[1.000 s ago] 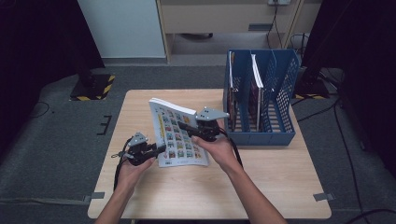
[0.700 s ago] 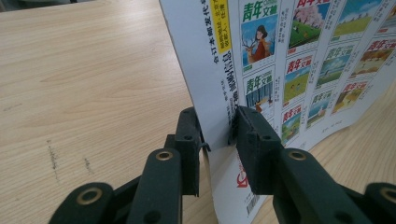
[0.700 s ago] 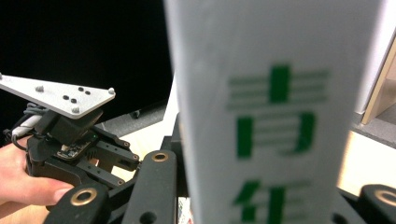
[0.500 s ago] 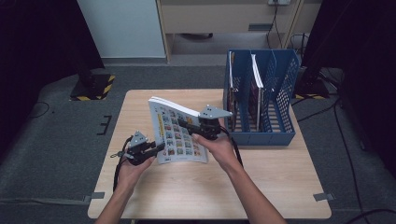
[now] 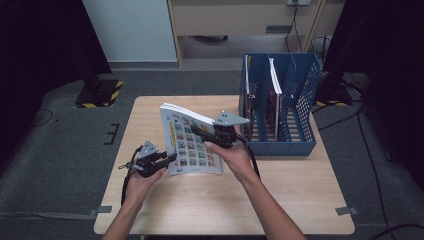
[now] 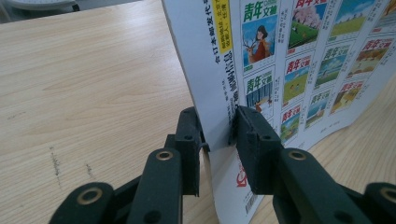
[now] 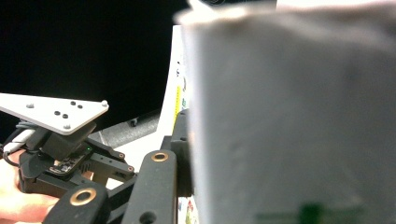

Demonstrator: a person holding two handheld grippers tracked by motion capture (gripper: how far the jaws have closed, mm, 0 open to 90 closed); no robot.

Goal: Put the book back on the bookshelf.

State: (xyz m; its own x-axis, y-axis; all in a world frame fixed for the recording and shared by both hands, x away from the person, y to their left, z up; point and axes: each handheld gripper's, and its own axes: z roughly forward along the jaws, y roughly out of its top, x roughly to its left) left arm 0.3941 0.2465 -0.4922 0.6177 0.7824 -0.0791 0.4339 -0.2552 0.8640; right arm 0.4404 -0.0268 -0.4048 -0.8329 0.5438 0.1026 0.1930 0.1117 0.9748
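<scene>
Bench (image 5: 300, 200): pale wood-grain top, matt, smooth, few dark scuffs. Magazine (image 6: 299, 70): glossy printed paper cover, white page edges. Left gripper (image 6: 219, 135): matt black plastic jaws, brass-look pivot bushings. File rack (image 5: 300, 100): blue perforated plastic. Right gripper (image 5: 202, 134): matt grey top plate.

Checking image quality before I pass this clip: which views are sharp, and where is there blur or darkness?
High view: evenly lit table, dark surroundings, magazine legible. Left gripper view: sharp; the cover print by the left gripper is readable. Right gripper view: the magazine sits so close that it is a grey out-of-focus mass, with black background behind the right gripper.
</scene>
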